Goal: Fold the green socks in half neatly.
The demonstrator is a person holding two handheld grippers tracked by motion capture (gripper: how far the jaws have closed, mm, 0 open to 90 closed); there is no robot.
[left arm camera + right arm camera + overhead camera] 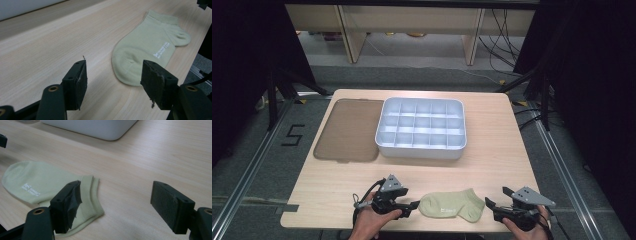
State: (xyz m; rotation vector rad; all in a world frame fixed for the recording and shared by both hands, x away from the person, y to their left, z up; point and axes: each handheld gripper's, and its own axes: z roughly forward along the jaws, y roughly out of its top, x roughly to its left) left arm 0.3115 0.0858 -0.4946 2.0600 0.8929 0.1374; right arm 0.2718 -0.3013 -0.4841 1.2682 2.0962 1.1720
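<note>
A pale green ankle sock (pixel 452 205) lies flat near the table's front edge, toe to the left and cuff to the right. My left gripper (pixel 411 208) sits just left of the toe, its jaws open and nothing between them. In the left gripper view the sock (pixel 147 47) lies ahead, its toe just beyond the right jaw of the left gripper (pixel 113 75). My right gripper (pixel 491 210) rests just right of the cuff, open. In the right gripper view the sock's (pixel 37 182) cuff lies by the left jaw of the right gripper (pixel 116 195).
A white organiser tray (pixel 422 150) with several small compartments stands at the middle of the wooden table (pixel 497 165). Left of it lies a flat brownish translucent lid (pixel 347 130). The table's front edge runs just behind both hands.
</note>
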